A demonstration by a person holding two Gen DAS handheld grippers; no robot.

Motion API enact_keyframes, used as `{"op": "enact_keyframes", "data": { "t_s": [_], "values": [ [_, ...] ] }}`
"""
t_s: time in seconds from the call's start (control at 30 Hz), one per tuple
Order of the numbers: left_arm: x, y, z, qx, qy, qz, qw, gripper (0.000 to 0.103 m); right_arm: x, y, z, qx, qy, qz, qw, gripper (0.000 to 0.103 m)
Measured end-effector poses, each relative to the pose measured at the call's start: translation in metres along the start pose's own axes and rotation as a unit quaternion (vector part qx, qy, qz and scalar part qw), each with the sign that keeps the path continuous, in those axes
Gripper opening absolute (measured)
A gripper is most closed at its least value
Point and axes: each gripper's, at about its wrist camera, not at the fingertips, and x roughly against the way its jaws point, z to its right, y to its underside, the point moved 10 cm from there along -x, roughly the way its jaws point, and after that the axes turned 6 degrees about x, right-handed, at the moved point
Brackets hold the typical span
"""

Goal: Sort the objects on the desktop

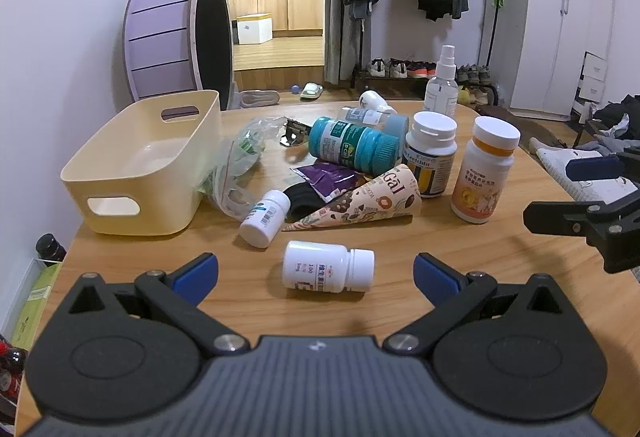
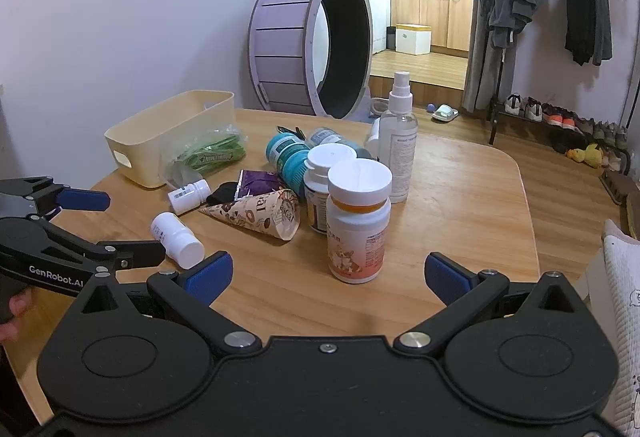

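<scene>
Left hand-held gripper (image 1: 316,271) is hovering low over the table (image 1: 400,249) with its fingers spread wide and holding nothing; right hand-held gripper (image 2: 328,273) is likewise spread and empty. The cream bin (image 1: 100,177) is sitting empty at the table's left, and the clutter is lying outside it. A white pill bottle (image 1: 328,267) is lying on its side directly between the left fingers; an orange-banded bottle (image 2: 358,221) is standing just ahead of the right. Judged step: approach-to-grasp. Closing squarely across the body is advisable, since a round bottle rolls.
</scene>
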Motion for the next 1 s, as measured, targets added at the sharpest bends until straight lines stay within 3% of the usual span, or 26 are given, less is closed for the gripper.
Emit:
{"op": "enact_keyframes", "data": {
  "t_s": [1.0],
  "values": [
    [0.0016, 0.0023, -0.0010, -0.004, -0.003, -0.002, 1.0000, 0.103, -0.0002, -0.0001, -0.0044, 0.003, 0.000, -0.001, 1.000, 0.103]
  ]
}}
